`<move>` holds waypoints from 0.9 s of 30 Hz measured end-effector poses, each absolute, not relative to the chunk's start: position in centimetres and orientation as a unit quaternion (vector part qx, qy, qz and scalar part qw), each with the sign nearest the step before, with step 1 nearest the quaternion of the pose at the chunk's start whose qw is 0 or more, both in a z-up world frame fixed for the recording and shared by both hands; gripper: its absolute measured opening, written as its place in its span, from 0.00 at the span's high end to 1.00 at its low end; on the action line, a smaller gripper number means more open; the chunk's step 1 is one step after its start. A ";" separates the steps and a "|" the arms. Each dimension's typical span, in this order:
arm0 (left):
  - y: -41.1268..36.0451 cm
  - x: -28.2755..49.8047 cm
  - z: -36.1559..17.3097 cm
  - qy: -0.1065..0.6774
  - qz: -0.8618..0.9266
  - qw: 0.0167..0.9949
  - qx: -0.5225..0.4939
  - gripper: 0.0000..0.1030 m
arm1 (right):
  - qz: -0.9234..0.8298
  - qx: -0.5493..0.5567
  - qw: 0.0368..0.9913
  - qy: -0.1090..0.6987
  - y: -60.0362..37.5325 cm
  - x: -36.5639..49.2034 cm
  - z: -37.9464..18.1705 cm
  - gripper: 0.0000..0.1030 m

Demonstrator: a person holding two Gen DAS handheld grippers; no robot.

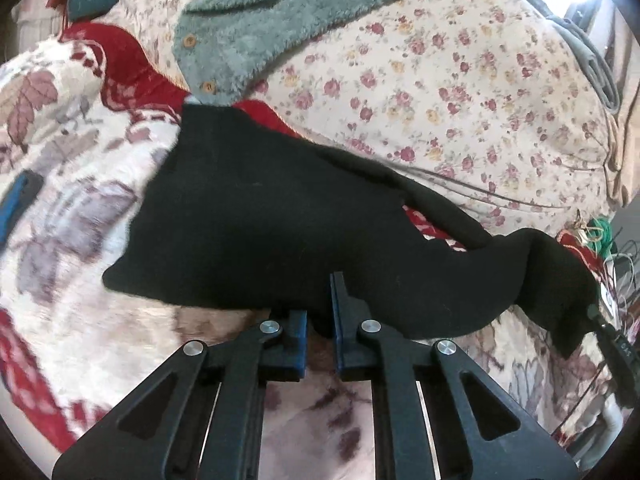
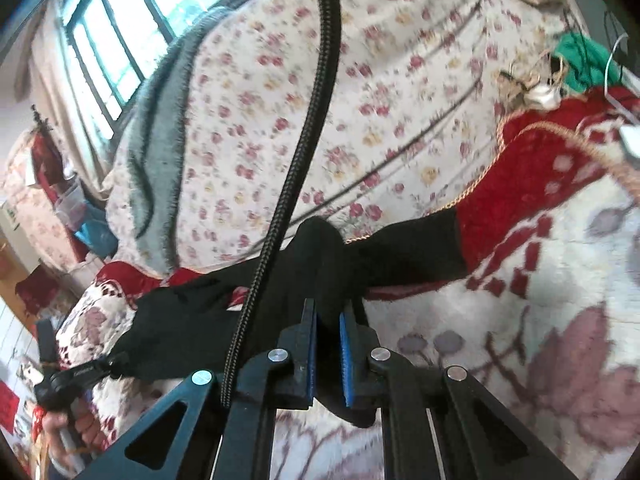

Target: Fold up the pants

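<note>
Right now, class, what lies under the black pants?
Under the black pants a red-and-cream patterned blanket shows around the edges and through a gap. What lies beneath the middle of the cloth is covered.

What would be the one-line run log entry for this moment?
task: fold pants | left gripper: shut on black pants | right gripper: shut on black pants | pants: partly raised off patterned blanket

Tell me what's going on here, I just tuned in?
A person is folding black pants on a bed covered by a leaf-patterned blanket, holding a gripper in each hand. The left gripper is shut on the near edge of the pants, and the right gripper is shut on a bunched part further along. The cloth hangs between them, partly raised off the blanket. A floral quilt lies behind.
</note>
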State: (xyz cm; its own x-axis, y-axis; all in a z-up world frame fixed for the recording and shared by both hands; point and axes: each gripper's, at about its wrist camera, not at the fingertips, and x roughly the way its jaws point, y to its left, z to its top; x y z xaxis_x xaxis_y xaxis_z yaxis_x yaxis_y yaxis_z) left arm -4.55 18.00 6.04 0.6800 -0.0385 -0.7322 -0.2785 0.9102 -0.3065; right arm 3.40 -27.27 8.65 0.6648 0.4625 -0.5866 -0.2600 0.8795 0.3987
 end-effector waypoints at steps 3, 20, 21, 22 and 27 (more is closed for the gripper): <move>18.7 -5.3 6.9 0.386 0.072 0.900 -0.188 0.92 | 0.178 0.101 0.912 0.356 -27.9 2.2 9.2 0.91; 19.4 -5.7 4.2 0.398 0.052 0.885 -0.236 0.89 | 0.099 0.190 0.890 0.403 -32.6 2.0 6.8 0.67; 19.2 -5.8 4.0 0.399 0.049 0.884 -0.240 0.84 | 0.123 0.197 0.883 0.408 -31.9 1.5 6.5 0.67; 19.1 -5.9 3.9 0.401 0.044 0.881 -0.245 0.80 | 0.146 0.201 0.875 0.416 -31.2 1.1 6.1 0.67; 18.2 -6.8 3.2 0.406 0.027 0.871 -0.276 0.60 | 0.210 0.238 0.833 0.454 -28.5 1.3 3.0 0.63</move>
